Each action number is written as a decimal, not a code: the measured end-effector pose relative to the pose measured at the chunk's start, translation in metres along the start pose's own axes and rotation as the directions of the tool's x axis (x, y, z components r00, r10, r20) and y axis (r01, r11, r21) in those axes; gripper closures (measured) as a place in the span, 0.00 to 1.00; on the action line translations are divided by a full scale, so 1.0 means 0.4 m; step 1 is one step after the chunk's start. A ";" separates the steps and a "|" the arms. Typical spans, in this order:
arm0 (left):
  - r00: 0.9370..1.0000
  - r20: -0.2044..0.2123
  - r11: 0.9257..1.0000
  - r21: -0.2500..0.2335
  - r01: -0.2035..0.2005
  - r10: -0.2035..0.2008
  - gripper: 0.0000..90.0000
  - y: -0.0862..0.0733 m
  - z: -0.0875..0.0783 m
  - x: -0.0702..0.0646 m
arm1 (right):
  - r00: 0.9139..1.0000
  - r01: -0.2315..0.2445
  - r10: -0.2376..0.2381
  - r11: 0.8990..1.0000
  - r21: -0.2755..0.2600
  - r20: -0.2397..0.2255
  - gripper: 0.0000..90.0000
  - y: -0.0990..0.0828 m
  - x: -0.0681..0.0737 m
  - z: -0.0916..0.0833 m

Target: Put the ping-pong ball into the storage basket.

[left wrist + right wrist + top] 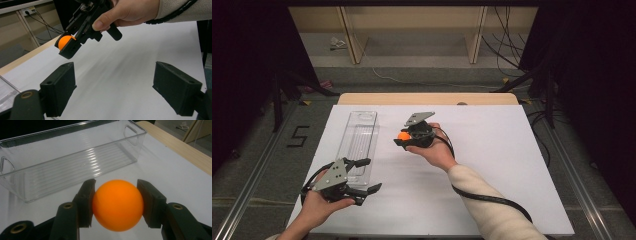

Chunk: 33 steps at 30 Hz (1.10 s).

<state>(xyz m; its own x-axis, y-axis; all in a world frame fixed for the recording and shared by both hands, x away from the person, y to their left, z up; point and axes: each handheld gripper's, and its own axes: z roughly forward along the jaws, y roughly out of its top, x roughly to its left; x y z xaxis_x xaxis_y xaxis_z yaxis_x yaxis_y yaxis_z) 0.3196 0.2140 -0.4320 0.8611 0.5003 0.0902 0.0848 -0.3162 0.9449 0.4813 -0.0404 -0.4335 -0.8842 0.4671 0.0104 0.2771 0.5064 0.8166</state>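
The one piece of writing we can read is a black "5" (298,136) marked on the grey floor left of the table.

We see a smooth, matte orange ball (118,205), round and unmarked, clamped between the two flat black pads of the right gripper (116,203), one pad pressed to each side. In the high view this gripper (404,137) is held above the middle of the white sheet (492,165), just right of the bin (358,142), with the ball (403,135) as a small orange spot at its tip.

The bin is clear hard plastic, long and rectangular, with a ribbed floor and a cut-out handle at each end. The right gripper view shows the ribs and handles (130,131) plainly; from above they barely read.

The left gripper (364,176) rests near the sheet's front left edge, by the bin's near end, jaws spread wide with nothing between them. Its own view shows the blocky black pads (58,87) far apart over bare sheet, and the right hand (125,12) beyond, holding the ball (64,41) off the surface.

A pale wooden table edge (427,98) shows past the sheet.
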 end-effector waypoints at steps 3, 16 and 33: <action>1.000 0.000 1.000 0.001 0.000 0.000 0.20 0.000 0.000 0.000 | 1.000 0.000 0.000 1.000 -0.001 0.000 0.57 0.003 0.002 0.003; 1.000 0.001 1.000 0.001 0.001 -0.001 0.20 0.000 0.000 0.000 | 1.000 0.017 -0.017 1.000 -0.003 -0.007 0.57 0.028 0.007 0.014; 1.000 0.004 1.000 0.002 -0.001 0.001 0.20 0.000 0.000 0.000 | 0.999 0.027 -0.027 1.000 0.001 -0.017 0.57 0.052 0.016 0.028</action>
<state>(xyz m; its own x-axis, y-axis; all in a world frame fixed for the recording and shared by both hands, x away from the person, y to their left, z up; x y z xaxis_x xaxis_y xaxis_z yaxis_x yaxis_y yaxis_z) 0.3195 0.2139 -0.4321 0.8630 0.4971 0.0899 0.0848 -0.3179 0.9443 0.4857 -0.0188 -0.4229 -0.8976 0.4408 -0.0023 0.2532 0.5199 0.8158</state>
